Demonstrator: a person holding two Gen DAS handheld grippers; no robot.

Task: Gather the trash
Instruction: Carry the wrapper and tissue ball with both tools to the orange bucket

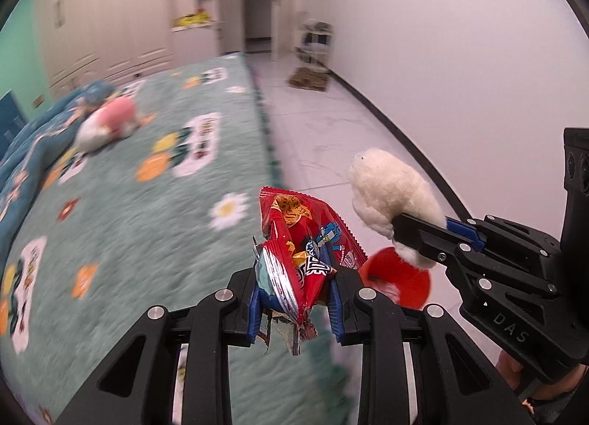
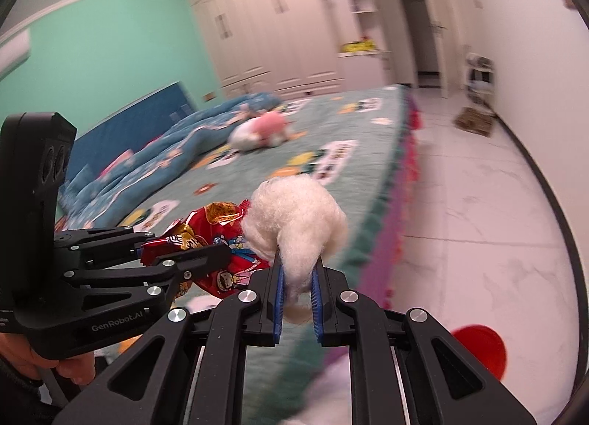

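Red wrappers (image 1: 294,248) (bottoms hidden) clamped in left gripper (image 1: 296,300).

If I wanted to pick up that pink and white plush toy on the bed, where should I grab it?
Probably across the middle of the plush toy, coming down from above. It lies flat on its side on the bedspread with nothing touching it, and its round, soft body should squash between the tool's fingers. The picture is blurry, so smaller parts can't be made out.
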